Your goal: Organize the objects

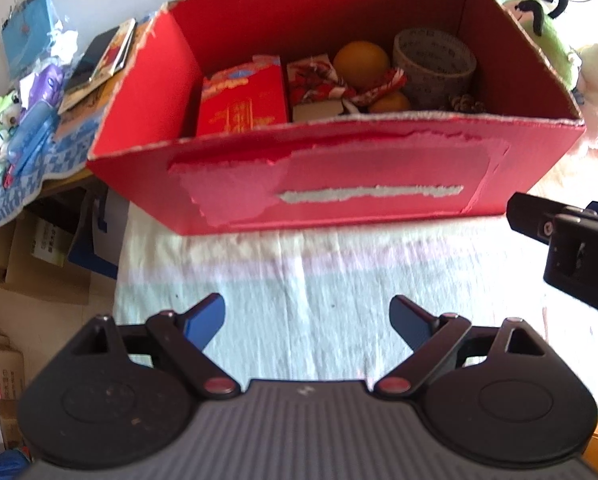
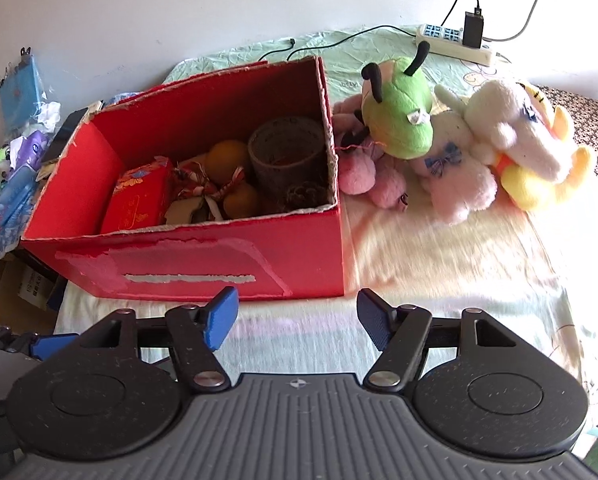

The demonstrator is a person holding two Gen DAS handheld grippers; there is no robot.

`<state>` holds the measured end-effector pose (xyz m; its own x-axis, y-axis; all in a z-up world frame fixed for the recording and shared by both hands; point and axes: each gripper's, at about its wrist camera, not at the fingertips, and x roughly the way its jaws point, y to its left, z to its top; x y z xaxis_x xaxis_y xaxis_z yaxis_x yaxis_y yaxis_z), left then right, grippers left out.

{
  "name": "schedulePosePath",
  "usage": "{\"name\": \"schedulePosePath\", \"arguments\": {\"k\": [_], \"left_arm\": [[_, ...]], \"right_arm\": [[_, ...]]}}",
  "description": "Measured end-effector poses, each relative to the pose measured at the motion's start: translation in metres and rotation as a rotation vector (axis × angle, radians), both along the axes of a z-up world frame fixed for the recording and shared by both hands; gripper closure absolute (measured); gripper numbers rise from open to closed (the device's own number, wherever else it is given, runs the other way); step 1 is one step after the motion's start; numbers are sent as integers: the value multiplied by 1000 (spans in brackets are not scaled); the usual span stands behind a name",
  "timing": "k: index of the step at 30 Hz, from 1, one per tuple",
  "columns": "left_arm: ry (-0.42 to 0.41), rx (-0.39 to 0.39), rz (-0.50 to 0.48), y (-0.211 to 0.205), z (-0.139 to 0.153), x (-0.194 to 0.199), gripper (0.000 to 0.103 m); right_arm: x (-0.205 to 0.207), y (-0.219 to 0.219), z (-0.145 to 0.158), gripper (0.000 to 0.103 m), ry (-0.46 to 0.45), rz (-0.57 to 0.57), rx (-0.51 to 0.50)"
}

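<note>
Two grippers, both mine, hang over the pale cloth in front of the red box (image 2: 203, 256). My left gripper (image 1: 307, 320) has its jaws spread wide with nothing between them, and bare cloth (image 1: 307, 280) lies between it and the box's near wall. My right gripper (image 2: 297, 316) is likewise spread and empty, its tips close to the box's near right corner.

The box stands open-topped, with torn edges and a peeled patch on its front. Inside I see a red packet (image 1: 243, 100) at the left, a crumpled red-and-white wrapper (image 1: 319, 80) beside it, an orange (image 1: 361, 64) behind that, a second one (image 1: 391, 102) nearer the front, a roll of tape (image 1: 435, 64) at the right, and a pine cone (image 1: 465, 104) in the near right corner. The contents leave the left end of the floor bare.

Just right of the box, plush toys crowd the cloth: a pink one (image 2: 359, 172) touching the box wall, a green one (image 2: 399, 116) leaning over it, a white one (image 2: 455, 164), and a white and yellow one (image 2: 527, 148) furthest right. A power strip (image 2: 455, 42) with a charger lies behind them by the wall.

To the box's left, a cluttered side table (image 1: 39, 120) of small toys and packets hems in that edge. Open cloth lies before the toys, on my right.
</note>
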<state>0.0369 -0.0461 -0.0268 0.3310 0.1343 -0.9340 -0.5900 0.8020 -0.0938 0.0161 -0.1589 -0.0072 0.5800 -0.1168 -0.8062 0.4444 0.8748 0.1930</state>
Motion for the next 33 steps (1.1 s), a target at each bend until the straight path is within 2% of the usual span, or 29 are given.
{"name": "schedulePosePath", "arguments": {"k": [6,14,20,21,23,29,33], "left_arm": [[7,2,7,5,-3,-3,11],[-29,40,16,19,13,-10,11],[-89,94,4,28,38,-13,11],[-97,96,1,30,40,-13,10],[-125,105,-3,34,45,-15,1],[-190,118,-27,45,63,-19,2],[-201,124,-31,51,66,-17,2]], "right_arm": [[4,2,-4,32,29,-5,-4],[10,7,3,32,42,-9,-2],[11,16,24,30,2,-2,-20],[12,17,27,30,-5,-2,-25],[12,18,34,30,-24,-9,-33],[15,19,48,30,-63,-32,-46],[19,20,52,30,-76,-53,-65]]}}
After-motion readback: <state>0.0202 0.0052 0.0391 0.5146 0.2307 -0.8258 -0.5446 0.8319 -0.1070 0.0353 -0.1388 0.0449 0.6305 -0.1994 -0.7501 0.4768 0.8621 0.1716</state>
